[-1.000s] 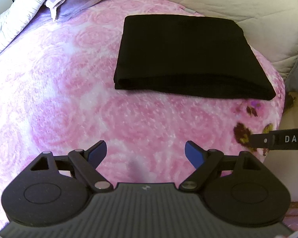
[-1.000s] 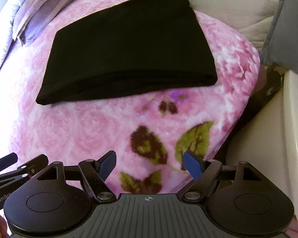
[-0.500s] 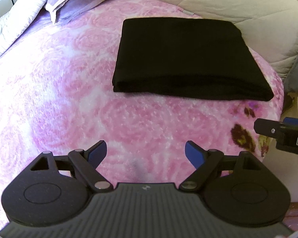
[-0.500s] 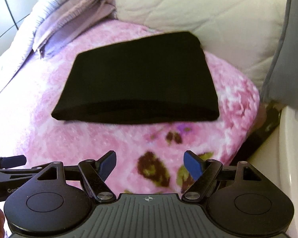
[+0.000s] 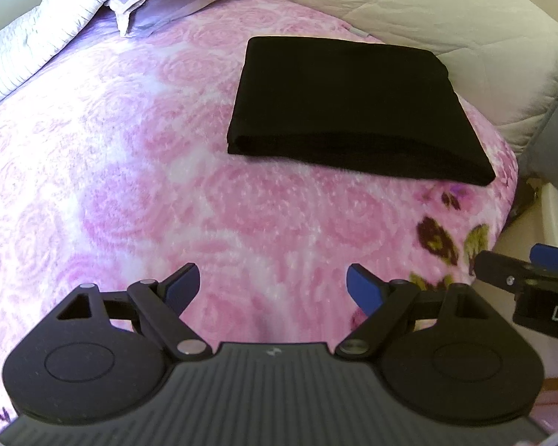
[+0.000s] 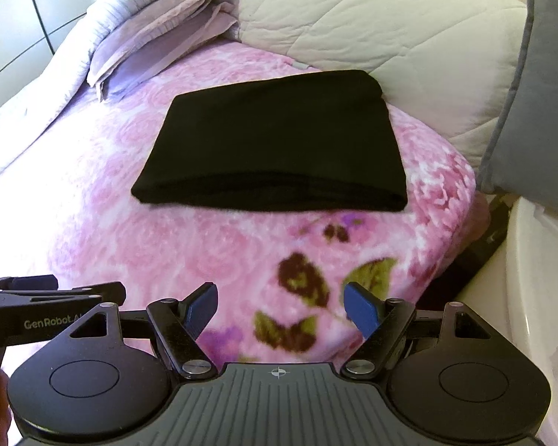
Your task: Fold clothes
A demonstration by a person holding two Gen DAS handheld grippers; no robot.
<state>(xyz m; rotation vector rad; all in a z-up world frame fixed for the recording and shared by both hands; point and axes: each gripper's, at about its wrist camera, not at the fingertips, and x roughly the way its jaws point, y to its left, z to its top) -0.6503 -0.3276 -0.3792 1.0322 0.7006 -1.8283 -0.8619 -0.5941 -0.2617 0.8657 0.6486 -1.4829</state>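
A black garment (image 5: 349, 107) lies folded into a flat rectangle on the pink flowered blanket (image 5: 130, 171), near the bed's right corner; it also shows in the right wrist view (image 6: 275, 145). My left gripper (image 5: 273, 284) is open and empty, well short of the garment and above the blanket. My right gripper (image 6: 281, 304) is open and empty, also short of the garment, over the blanket's front corner. The right gripper's body shows at the right edge of the left wrist view (image 5: 532, 282). The left gripper's body shows at the left edge of the right wrist view (image 6: 37, 297).
A cream quilted duvet (image 6: 390, 26) lies behind the garment. Lilac pillows and a striped cover (image 5: 93, 3) lie at the far left. A grey pillow (image 6: 539, 111) and a white piece of furniture (image 6: 539, 278) stand to the right of the bed.
Both grippers have pulled back and lifted away from the folded garment, which now looks farther off. The garment has not moved. Both stay open.
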